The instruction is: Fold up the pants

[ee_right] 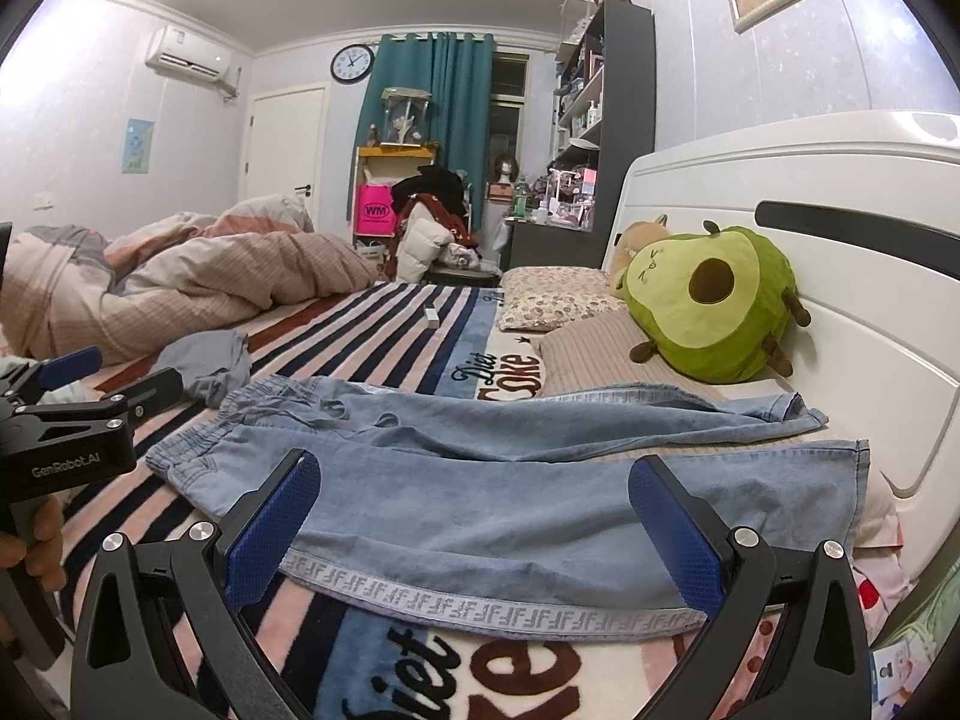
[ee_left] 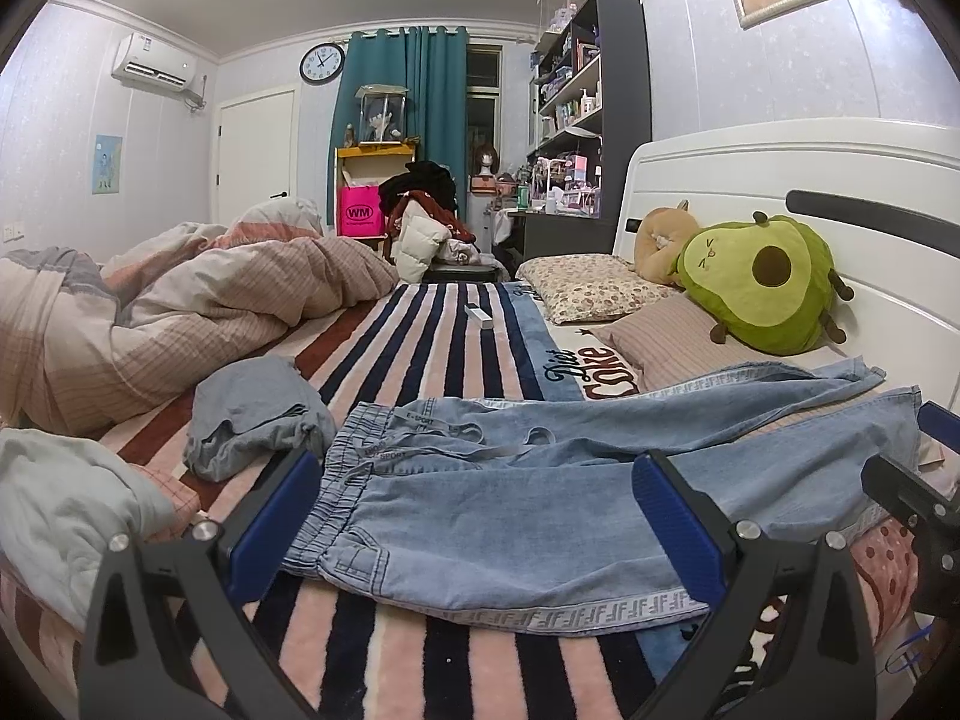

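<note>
Pants: light blue denim pants (ee_left: 528,498) lie spread flat on the striped blanket (ee_left: 432,324) on the bed, waistband to the left, legs running right toward the headboard (ee_left: 780,180). A logo-printed trim runs along the near edge.
Left hand-held gripper: the left hand-held gripper (ee_left: 474,516) hangs over the waistband end, blue pads wide apart, nothing between them.
Right hand-held gripper: the right hand-held gripper (ee_right: 474,522) sits over the near leg, fingers spread wide too, not pinching any fabric as far as the right wrist view shows.
Person: a hand (ee_right: 30,534) grips the left tool's handle at the left edge of the right wrist view.
Other stuff: a grey garment (ee_left: 252,414) is crumpled just beside the waistband, an avocado plush (ee_left: 762,282) leans on the headboard, and a rumpled duvet (ee_left: 168,306) is piled on the far left.
</note>
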A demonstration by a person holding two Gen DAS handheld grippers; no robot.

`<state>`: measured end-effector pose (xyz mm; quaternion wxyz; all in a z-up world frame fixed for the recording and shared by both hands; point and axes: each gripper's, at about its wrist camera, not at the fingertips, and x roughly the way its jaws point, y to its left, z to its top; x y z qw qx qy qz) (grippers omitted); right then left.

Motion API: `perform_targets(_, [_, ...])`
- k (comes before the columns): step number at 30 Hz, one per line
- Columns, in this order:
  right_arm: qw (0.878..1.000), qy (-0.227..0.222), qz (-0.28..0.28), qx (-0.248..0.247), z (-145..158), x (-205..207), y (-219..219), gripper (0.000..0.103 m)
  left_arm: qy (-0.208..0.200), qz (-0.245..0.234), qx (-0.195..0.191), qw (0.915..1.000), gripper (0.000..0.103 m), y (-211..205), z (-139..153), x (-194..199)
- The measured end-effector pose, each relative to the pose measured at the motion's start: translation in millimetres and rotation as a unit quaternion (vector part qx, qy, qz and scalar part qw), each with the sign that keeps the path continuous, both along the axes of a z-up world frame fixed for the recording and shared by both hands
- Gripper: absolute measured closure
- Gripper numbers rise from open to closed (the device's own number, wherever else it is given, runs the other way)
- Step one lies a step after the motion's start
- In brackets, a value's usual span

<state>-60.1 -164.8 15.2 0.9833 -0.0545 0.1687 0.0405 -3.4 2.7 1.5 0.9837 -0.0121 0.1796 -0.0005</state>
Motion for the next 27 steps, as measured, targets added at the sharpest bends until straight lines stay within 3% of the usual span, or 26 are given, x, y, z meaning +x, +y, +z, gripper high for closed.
perform_targets(27, [1.000,0.002,-0.005,0.007,-1.6,0.0,-3.7,0.001,0.003,-0.003,-0.002,1.0000,0.001,0.4,-6.4,0.0])
